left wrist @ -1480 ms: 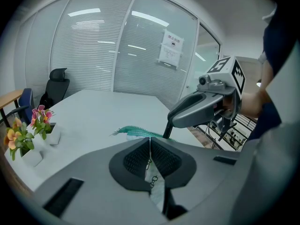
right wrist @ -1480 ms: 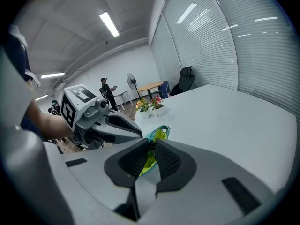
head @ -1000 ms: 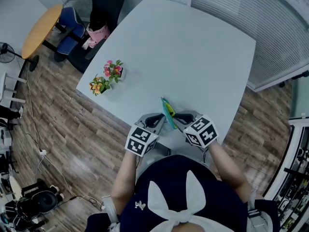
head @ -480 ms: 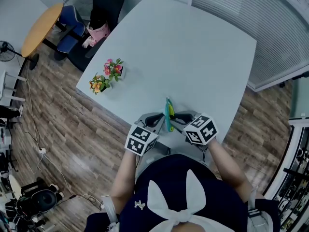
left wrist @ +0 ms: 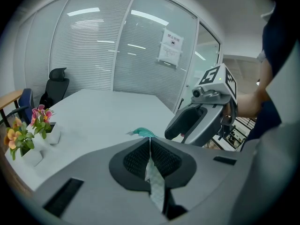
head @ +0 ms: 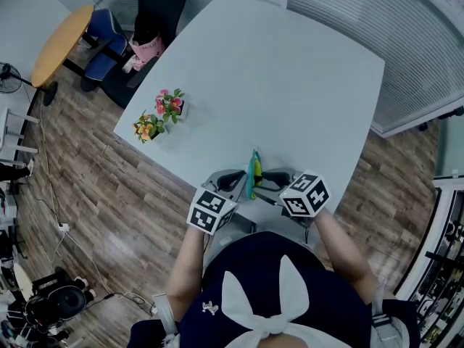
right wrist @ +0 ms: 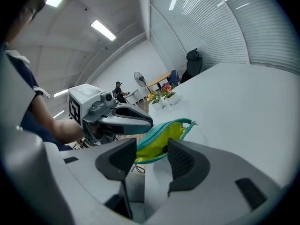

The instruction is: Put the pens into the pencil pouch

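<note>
L gripper point(left wrist: 149, 143) pinched shut on edge of teal pencil pouch point(head: 254, 172), which is held upright over the near edge of the desk point(head: 290, 85). R gripper point(right wrist: 152, 150) sits just beside pouch's yellow-lined mouth. Its jaws have just been opening, now spread, gripping nothing. Flower pots point(head: 159, 116) well left of pouch.

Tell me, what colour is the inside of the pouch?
The pouch is yellow-green inside, teal along the edge; the right gripper view shows it best.
</note>
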A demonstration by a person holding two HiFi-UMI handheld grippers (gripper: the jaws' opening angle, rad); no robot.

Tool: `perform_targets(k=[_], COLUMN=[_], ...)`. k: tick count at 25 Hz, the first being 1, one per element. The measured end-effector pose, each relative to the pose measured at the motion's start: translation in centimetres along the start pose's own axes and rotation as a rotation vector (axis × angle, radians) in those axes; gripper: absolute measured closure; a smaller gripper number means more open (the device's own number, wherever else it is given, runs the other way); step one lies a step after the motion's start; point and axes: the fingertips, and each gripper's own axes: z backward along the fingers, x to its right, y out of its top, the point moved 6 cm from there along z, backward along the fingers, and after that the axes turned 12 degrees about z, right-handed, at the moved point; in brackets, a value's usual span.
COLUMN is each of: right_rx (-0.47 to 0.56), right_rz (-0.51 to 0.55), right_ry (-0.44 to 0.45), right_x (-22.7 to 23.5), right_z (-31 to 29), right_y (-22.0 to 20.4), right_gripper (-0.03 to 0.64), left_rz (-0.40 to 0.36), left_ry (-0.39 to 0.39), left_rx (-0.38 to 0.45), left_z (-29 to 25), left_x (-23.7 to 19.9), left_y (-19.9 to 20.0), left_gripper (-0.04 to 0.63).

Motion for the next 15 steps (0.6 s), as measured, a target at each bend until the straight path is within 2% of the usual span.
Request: perform_targets(k=[15], right_rx=[0.074], right_rz=[-0.052], right_ry=[-0.059], right_x=[1.3], right_z=[1.7], right_y=[0.5], right_gripper=[0.413], left_rz=[0.024], left_ry=[0.006], left_rx=[0.037], left_z=[0.4], left_x=[-0.9], left_y=[1.2], left_gripper=[0.571])
